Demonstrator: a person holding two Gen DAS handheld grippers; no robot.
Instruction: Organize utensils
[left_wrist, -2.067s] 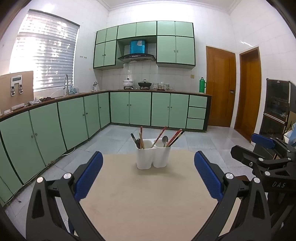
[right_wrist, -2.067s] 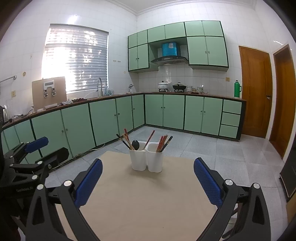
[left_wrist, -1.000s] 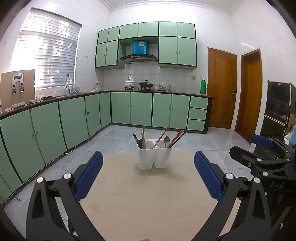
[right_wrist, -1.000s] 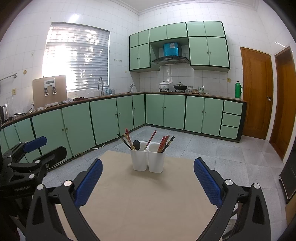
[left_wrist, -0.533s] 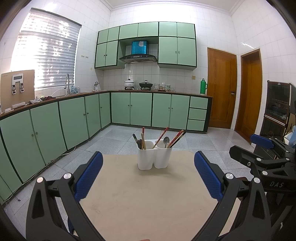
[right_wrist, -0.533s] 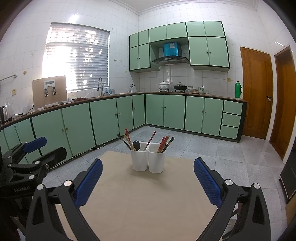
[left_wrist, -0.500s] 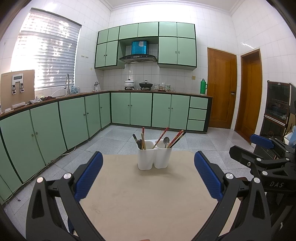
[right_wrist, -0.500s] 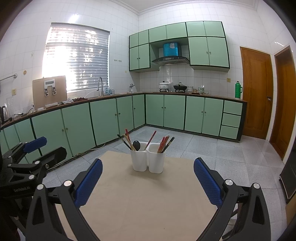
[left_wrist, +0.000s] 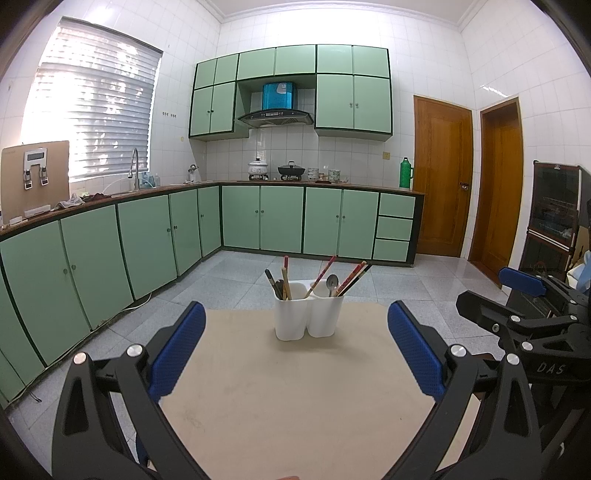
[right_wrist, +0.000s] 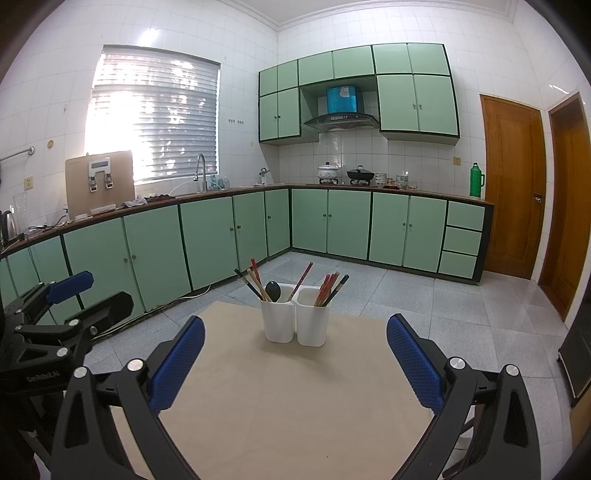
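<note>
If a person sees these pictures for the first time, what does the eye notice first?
Probably the white two-compartment holder, standing alone at the far middle of the beige table, with chopsticks and a spoon sticking out. Next, the open left gripper and right gripper, their blue pads framing the holder, and the green cabinets behind.

White tiled walls enclose a kitchen. At upper left, a window with white blinds glows with daylight. Mint-green base cabinets run along the left and the centre under a dark countertop, with matching wall cabinets and a range hood above. Two wooden doors stand at right. The floor is pale grey tile.
</note>
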